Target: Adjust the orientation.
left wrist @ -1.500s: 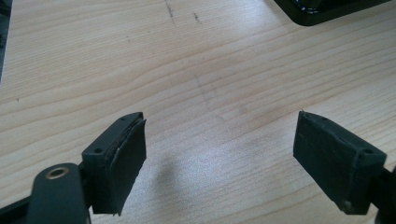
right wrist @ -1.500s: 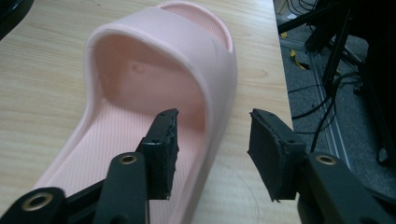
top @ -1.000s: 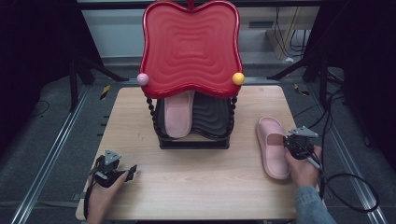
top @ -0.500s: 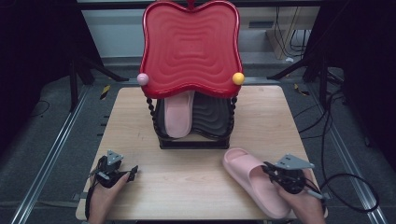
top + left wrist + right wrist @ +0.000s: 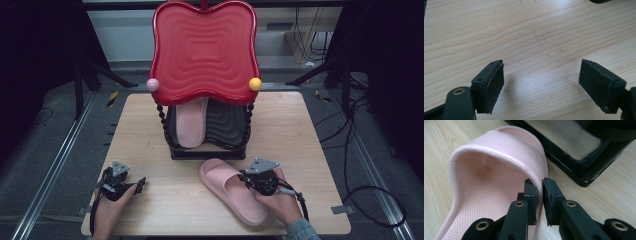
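A pink slipper lies on the wooden table just in front of the black rack, toe toward the rack. My right gripper is shut on the right edge of its strap. In the right gripper view the two pads pinch the strap of that slipper at my right gripper. A second pink slipper stands in the rack's left slot. My left gripper rests at the table's front left, open, and in the left gripper view nothing lies between the jaws of that gripper.
A red wavy tray top with a pink ball and a yellow ball crowns the rack. A dark ribbed insole fills the rack's right slot. Cables trail on the floor at right.
My right gripper has dragged the pink slipper from the table's right side leftward to the front of the rack. The left gripper has stayed where it was.
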